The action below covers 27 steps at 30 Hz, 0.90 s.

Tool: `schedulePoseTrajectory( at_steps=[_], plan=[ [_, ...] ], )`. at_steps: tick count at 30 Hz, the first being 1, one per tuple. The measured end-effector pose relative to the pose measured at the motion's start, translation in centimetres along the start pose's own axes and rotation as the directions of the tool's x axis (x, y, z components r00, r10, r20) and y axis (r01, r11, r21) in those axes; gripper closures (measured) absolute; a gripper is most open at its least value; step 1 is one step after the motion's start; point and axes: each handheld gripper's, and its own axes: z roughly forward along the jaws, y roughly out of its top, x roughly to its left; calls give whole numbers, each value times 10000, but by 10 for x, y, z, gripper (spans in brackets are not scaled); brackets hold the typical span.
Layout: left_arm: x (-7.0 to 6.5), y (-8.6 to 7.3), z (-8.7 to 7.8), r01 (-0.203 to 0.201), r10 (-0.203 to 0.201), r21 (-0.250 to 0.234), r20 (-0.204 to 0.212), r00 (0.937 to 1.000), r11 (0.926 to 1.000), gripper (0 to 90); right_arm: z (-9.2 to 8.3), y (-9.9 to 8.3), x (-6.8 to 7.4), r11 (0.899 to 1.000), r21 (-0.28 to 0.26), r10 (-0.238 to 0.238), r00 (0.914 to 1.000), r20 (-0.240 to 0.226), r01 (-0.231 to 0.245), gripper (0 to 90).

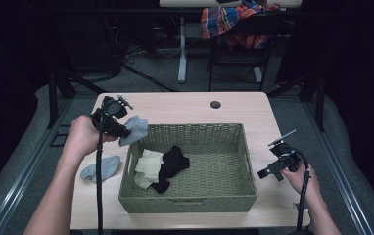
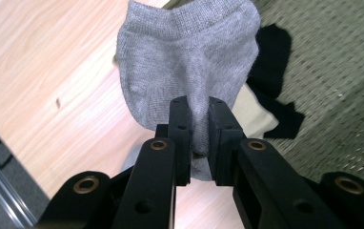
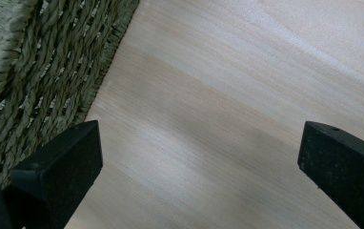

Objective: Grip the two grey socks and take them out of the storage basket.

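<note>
My left gripper (image 1: 124,131) is shut on a grey sock (image 1: 135,129), which hangs over the table just left of the woven basket (image 1: 190,201). In the left gripper view the jaws pinch the grey sock (image 2: 189,62) near its lower end, my left gripper (image 2: 199,124) above the wood and the basket's edge. A second grey sock (image 1: 102,167) lies on the table left of the basket. Inside the basket lie a cream sock (image 1: 148,166) and a black sock (image 1: 171,166). My right gripper (image 1: 268,172) rests open by the basket's right side, jaws wide apart over bare wood (image 3: 199,157).
The wooden table (image 1: 185,110) has a cable hole (image 1: 215,104) at its far middle. Beyond it stand a chair draped with a plaid cloth (image 1: 234,22) and table legs on grey carpet. The basket wall (image 3: 42,71) is close to my right gripper's left jaw.
</note>
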Motion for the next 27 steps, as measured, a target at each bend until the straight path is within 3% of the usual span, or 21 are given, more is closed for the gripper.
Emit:
schedulePoseTrajectory(
  at_steps=[3, 4, 8, 13, 16, 18, 21, 22, 27],
  plan=[
    [7, -9, 0, 288, -289, -34, -126, 9995, 9996, 824, 0, 0, 0, 10000, 9, -9, 10000, -14, 9, 8],
    [14, -18, 0, 615, -616, -84, -130, 9980, 9981, 824, 0, 0, 0, 10000, 20, 3, 10000, -17, -3, 8],
    [26, -33, -2, 1105, -1109, -122, -391, 9931, 9938, 824, 0, 1, 0, 9999, 100, -75, 10000, -17, 75, 8],
    [35, -47, 2, 1489, -1484, 2, -812, 9856, 9888, 824, -1, 1, -1, 9996, 236, -157, 9998, -102, 159, 8],
    [36, -52, 6, 1587, -1572, 69, -1015, 9823, 9873, 824, -2, 2, -2, 9986, 427, -303, 9995, 104, 298, 8],
    [41, -59, 16, 1751, -1696, 355, -1218, 9780, 9839, 824, -1, 2, -2, 9987, 410, -295, 9995, 89, 292, 8],
    [45, -65, 23, 1928, -1856, 494, -1229, 9749, 9800, 824, -1, 1, -2, 9993, 302, -207, 9997, -125, 210, 8],
    [48, -71, 29, 2146, -2075, 473, -1223, 9706, 9756, 824, 1, 0, 0, 10000, 30, 14, 10000, -97, -14, 8],
    [52, -84, 43, 2455, -2404, 495, -920, 9663, 9681, 824, -1, 2, -2, 9989, 380, -260, 9997, 47, 258, 8]
  ],
)
